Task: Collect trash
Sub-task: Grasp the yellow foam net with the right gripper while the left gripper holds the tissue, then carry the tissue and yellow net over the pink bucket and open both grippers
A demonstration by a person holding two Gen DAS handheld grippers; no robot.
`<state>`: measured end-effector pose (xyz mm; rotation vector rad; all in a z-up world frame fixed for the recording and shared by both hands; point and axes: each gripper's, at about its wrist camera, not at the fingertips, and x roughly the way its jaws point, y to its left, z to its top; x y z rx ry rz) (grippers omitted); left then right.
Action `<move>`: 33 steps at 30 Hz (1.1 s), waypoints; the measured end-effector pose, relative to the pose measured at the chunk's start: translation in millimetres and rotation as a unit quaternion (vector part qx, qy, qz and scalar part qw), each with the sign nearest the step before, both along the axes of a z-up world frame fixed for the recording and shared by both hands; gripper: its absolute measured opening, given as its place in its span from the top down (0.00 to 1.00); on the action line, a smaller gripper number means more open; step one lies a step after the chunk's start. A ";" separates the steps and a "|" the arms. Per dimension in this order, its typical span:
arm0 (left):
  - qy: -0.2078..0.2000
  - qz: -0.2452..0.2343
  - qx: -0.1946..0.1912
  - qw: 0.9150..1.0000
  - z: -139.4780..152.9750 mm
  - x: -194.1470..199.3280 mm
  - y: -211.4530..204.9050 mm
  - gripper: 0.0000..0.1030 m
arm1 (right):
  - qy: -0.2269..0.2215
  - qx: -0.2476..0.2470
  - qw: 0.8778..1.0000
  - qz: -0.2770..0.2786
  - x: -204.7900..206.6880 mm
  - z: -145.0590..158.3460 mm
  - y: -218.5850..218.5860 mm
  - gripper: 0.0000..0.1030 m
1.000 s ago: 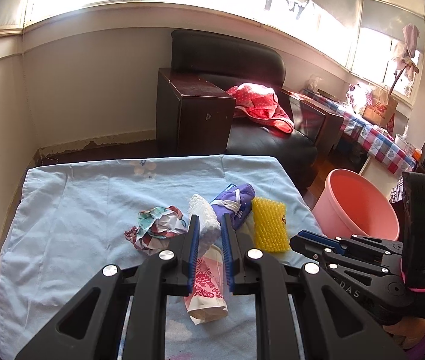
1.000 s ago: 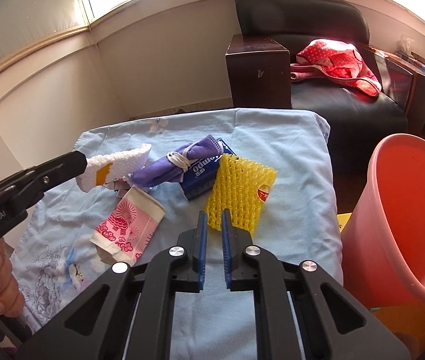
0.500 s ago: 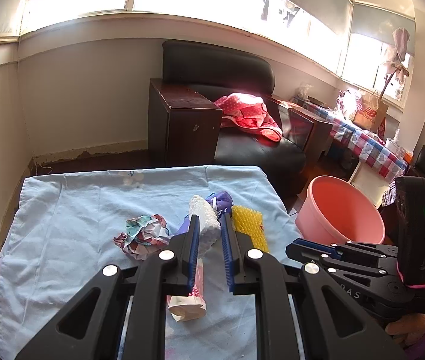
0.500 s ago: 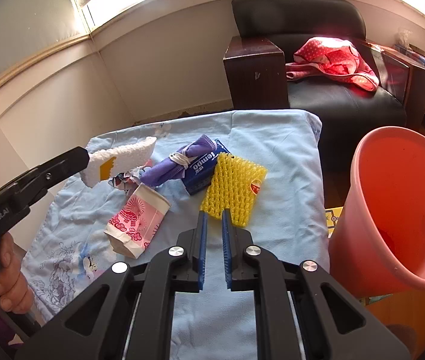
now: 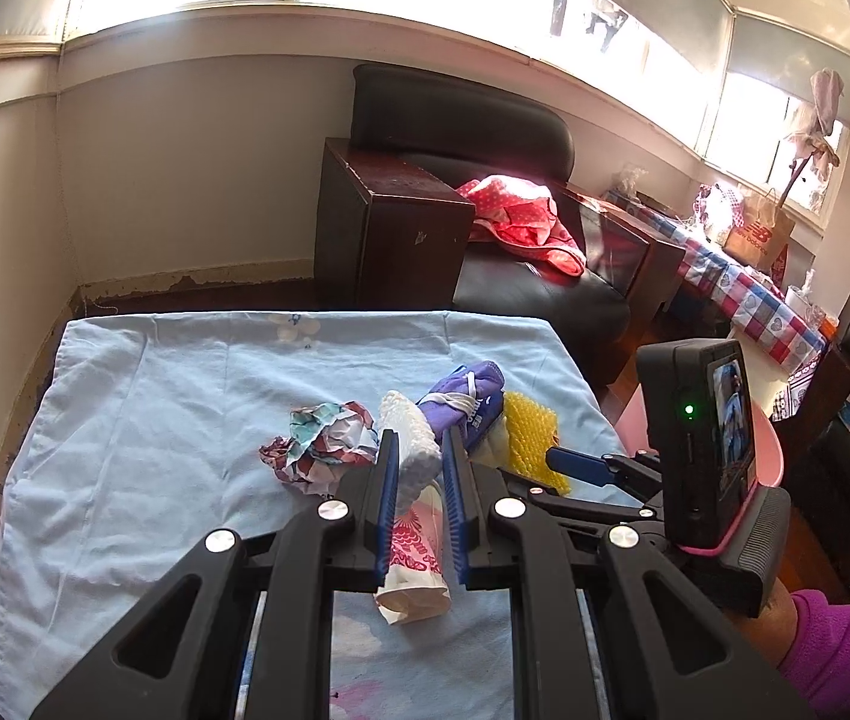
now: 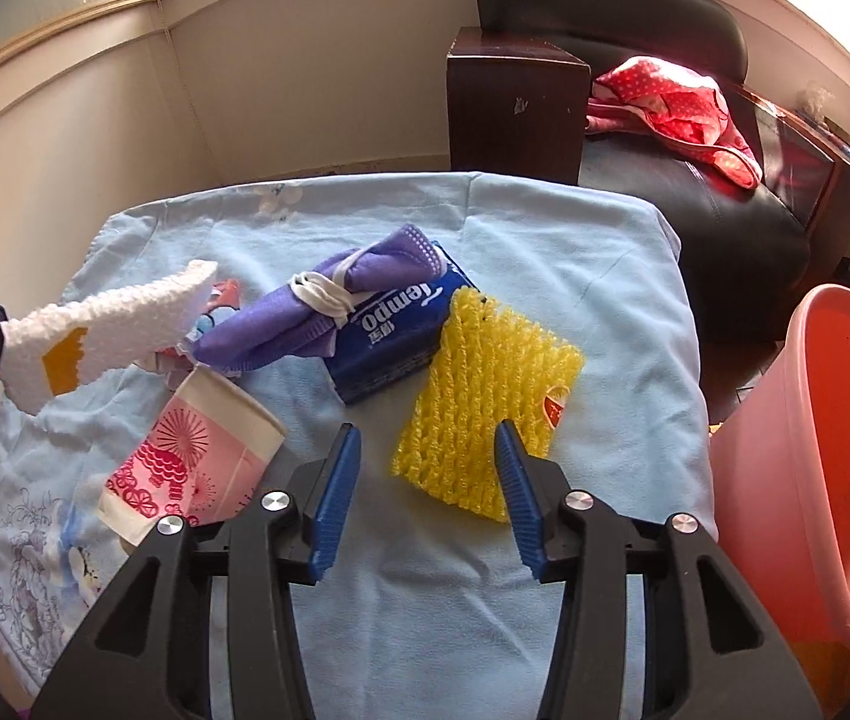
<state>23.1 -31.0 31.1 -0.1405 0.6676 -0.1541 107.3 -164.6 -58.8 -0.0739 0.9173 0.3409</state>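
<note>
My left gripper is shut on a white foam net sleeve and holds it above the table; the sleeve also shows in the right wrist view. My right gripper is open, its jaws on either side of the near end of a yellow foam net that lies on the blue cloth. A pink paper cup lies on its side. A purple cloth rests on a blue tissue pack. Crumpled paper lies at the left.
A pink bucket stands on the floor right of the table. Behind the table are a dark wooden cabinet and a black sofa with a red garment. The wall runs along the left and back.
My right gripper has opened and moved forward around the near end of the yellow foam net. My left gripper still holds the white sleeve, a little lower than before.
</note>
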 end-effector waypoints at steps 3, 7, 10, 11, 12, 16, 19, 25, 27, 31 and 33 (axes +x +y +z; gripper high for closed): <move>-0.001 -0.001 -0.002 1.000 -0.3 -0.6 1.6 0.87 | -0.001 0.010 1.000 -0.007 -1.3 -0.2 -9.1 0.79; 0.000 0.000 -0.005 1.000 -0.8 0.9 2.2 0.87 | -0.009 0.035 0.999 -0.014 -9.7 10.1 -23.9 0.90; -0.002 -0.001 -0.005 1.000 0.8 0.9 -0.2 0.87 | -0.019 0.060 0.998 -0.009 -21.4 22.6 -34.4 0.90; -0.002 -0.002 -0.004 1.000 1.5 0.7 -1.7 0.87 | -0.023 0.066 0.998 -0.007 -25.6 27.3 -37.0 0.90; -0.003 -0.004 -0.004 1.000 2.2 0.5 -3.2 0.87 | -0.027 0.071 0.997 -0.004 -30.0 31.7 -39.3 0.90; -0.006 -0.009 0.000 1.000 5.0 0.2 -12.6 0.87 | -0.038 0.090 0.995 0.002 -43.2 46.2 -50.2 0.90; -0.007 -0.013 0.006 1.000 7.1 0.0 -21.4 0.87 | -0.045 0.101 0.994 0.003 -52.9 53.5 -58.0 0.90; -0.012 -0.028 0.019 0.999 12.4 0.0 -43.8 0.87 | -0.063 0.110 0.992 -0.005 -65.9 63.0 -77.2 0.90; -0.014 -0.033 0.024 0.999 14.5 1.3 -53.5 0.87 | -0.067 0.116 0.991 -0.012 -68.0 66.0 -87.0 0.90; -0.020 -0.050 0.031 0.998 20.4 5.6 -77.9 0.87 | -0.082 0.119 0.989 -0.032 -74.0 72.5 -110.4 0.90; -0.026 -0.061 0.035 0.997 23.7 7.7 -92.6 0.87 | -0.088 0.119 0.988 -0.045 -76.2 75.3 -124.2 0.90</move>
